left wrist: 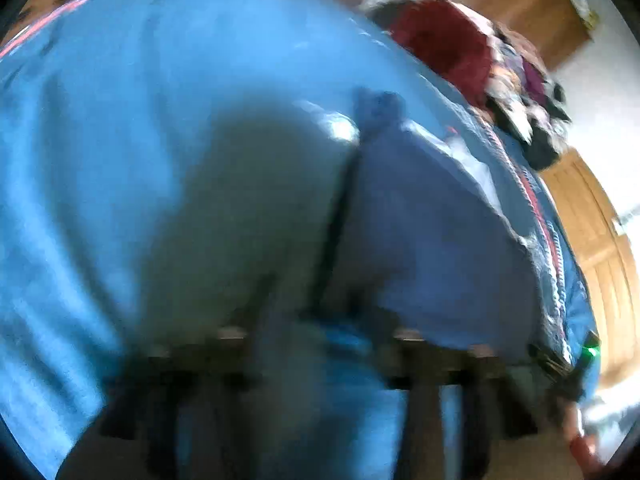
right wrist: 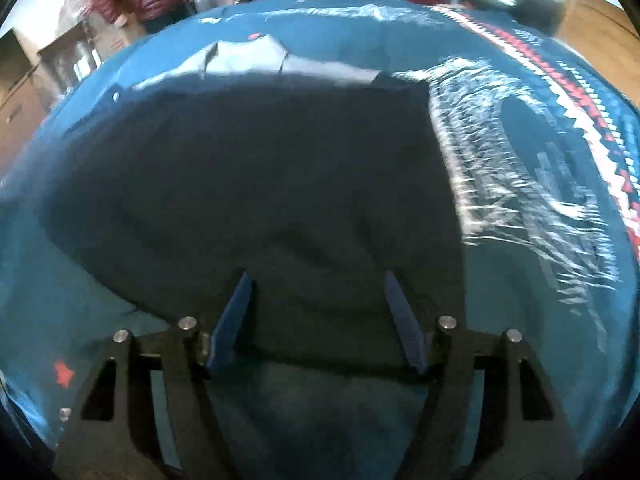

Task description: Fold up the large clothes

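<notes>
Nearest us in the left wrist view, our left claw point(left wrist: 320, 344) is a dark blur low in the frame, and we cannot tell how its fingers stand. Blue cloth point(left wrist: 120, 128) fills almost everything ahead, a folded flap point(left wrist: 420, 216) lying on it at right. A red garment point(left wrist: 444, 40) sits beyond. In the right wrist view, our right claw point(right wrist: 318, 280) gapes wide, holding nothing, over a dark garment point(right wrist: 260, 184) spread on the blue cloth point(right wrist: 520, 128).

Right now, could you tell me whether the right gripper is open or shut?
Open. In the right wrist view the right gripper has its two blue fingers spread well apart over the dark garment, with nothing pinched between them.
</notes>
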Motion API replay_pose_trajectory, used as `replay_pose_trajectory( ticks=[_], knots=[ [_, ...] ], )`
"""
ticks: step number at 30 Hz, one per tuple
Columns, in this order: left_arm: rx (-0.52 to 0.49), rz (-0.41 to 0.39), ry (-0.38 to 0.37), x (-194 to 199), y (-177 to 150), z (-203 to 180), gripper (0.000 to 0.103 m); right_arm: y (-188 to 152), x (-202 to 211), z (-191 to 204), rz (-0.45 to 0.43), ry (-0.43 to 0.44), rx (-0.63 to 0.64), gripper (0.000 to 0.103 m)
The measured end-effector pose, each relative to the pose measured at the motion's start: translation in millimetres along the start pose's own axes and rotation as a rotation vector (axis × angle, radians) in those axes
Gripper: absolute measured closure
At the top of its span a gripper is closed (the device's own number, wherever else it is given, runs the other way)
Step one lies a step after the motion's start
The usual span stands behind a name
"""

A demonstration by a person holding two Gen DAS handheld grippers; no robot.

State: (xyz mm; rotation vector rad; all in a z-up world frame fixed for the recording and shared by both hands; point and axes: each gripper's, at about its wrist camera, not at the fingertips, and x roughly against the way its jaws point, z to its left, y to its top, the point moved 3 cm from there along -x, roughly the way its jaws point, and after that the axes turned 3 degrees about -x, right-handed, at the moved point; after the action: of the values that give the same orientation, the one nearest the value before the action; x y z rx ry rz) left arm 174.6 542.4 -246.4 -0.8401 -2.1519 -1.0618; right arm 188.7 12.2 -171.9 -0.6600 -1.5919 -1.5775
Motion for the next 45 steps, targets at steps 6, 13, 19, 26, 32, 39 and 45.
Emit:
replay_pose_trajectory(
  ticks=[6, 13, 19, 26, 32, 39, 45],
  knots=[
    [0.003, -0.004, -0.112, 12, -32, -35, 0.056, -8, 34, 18, -0.042, 0.035, -0.021, 0.031],
    [0.115, -0.110, -0.061, -25, -17, -39, 0.055, -2, 46, 60, -0.069, 0.102, 0.033, 0.031],
    [0.145, -0.165, -0.019, -47, -3, -41, 0.056, 30, 51, 99, -0.098, 0.188, 0.081, 0.031],
    [0.195, -0.201, -0.037, -56, -2, -36, 0.057, 64, 47, 148, -0.134, 0.273, 0.141, 0.029],
    [-0.046, -0.284, 0.040, -53, 3, -82, 0.094, 111, 9, 195, -0.047, 0.412, 0.140, 0.027],
    [-0.335, -0.340, 0.093, -45, -20, -152, 0.094, 186, -110, 319, 0.278, 0.475, 0.249, 0.021],
    [-0.368, -0.321, 0.081, -55, -18, -161, 0.094, 183, -176, 361, 0.414, 0.393, 0.297, 0.033]
  ],
)
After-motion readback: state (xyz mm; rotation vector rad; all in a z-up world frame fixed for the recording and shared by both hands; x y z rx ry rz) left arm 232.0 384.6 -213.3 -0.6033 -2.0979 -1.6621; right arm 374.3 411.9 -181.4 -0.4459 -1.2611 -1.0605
